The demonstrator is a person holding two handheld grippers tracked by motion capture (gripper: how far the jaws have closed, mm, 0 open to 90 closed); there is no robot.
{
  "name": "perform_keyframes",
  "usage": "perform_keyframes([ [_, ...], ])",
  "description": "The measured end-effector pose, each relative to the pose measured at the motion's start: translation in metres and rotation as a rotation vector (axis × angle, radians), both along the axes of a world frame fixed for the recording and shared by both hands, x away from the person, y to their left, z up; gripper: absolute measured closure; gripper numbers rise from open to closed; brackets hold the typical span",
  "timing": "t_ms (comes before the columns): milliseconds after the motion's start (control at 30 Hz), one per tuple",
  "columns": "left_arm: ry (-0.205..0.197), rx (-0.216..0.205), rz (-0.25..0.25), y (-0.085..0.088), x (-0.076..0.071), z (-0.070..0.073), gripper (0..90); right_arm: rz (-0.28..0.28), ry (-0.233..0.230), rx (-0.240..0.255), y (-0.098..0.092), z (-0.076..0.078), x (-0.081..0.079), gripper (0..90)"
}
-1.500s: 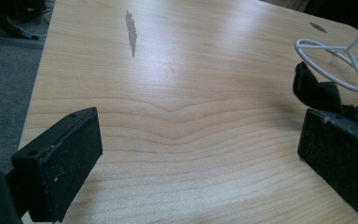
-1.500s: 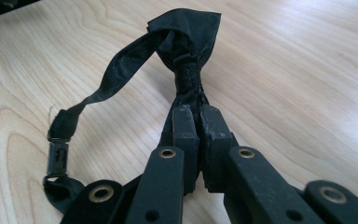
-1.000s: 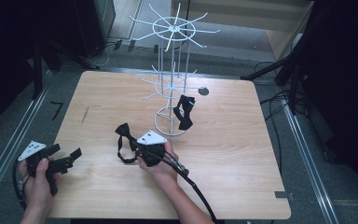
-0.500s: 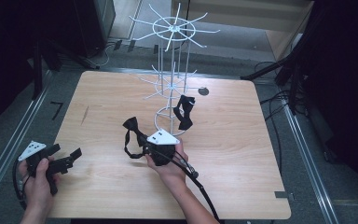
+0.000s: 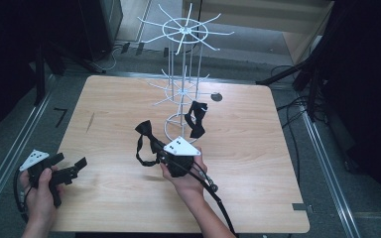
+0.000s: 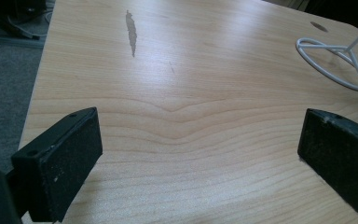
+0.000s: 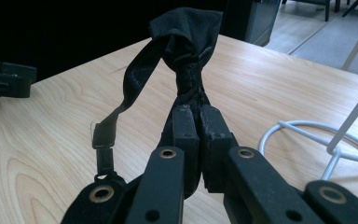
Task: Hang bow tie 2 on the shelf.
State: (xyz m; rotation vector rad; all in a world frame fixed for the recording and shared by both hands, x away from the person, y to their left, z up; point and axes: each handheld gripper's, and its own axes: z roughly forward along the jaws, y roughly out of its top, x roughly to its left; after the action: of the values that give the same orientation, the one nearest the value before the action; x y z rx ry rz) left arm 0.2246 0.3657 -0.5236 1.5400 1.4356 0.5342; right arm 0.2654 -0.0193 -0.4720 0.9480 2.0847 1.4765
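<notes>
My right gripper (image 5: pixel 159 152) is shut on a black bow tie (image 5: pixel 146 137), held off the table just in front of the white wire rack (image 5: pixel 183 79). In the right gripper view the jaws pinch one wing of the bow tie (image 7: pixel 186 51), its knot stands above the fingertips (image 7: pixel 185 122) and its strap with a clasp (image 7: pixel 103 142) hangs down to the left. A second black bow tie (image 5: pixel 195 119) hangs on a low arm of the rack. My left gripper (image 5: pixel 72 166) stands open near the table's front left corner, jaws wide over bare wood (image 6: pixel 191 126).
The rack's round wire base (image 6: pixel 335 63) sits on the wooden table (image 5: pixel 258 163) behind the held tie. A dark cable hole (image 5: pixel 217 96) lies to the right of the rack. A cable (image 5: pixel 218 198) trails from my right gripper toward the front edge.
My right gripper has lifted the bow tie and carried it right and back toward the rack. The left gripper has stayed where it was.
</notes>
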Motion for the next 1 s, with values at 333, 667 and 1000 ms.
perform_keyframes([
  [333, -0.001, 0.001, 0.002, 0.000, 0.000, 0.000, 0.2, -0.008, -0.021, 0.012, -0.007, 0.008, -0.006, 87.7],
  [667, 0.000, 0.002, 0.002, 0.000, 0.000, 0.000, 0.2, -0.030, -0.044, 0.031, -0.019, 0.016, -0.008, 87.6],
  [1000, -0.001, 0.002, 0.002, 0.000, 0.000, 0.000, 0.2, -0.052, -0.076, 0.055, -0.026, 0.026, -0.011, 87.6],
])
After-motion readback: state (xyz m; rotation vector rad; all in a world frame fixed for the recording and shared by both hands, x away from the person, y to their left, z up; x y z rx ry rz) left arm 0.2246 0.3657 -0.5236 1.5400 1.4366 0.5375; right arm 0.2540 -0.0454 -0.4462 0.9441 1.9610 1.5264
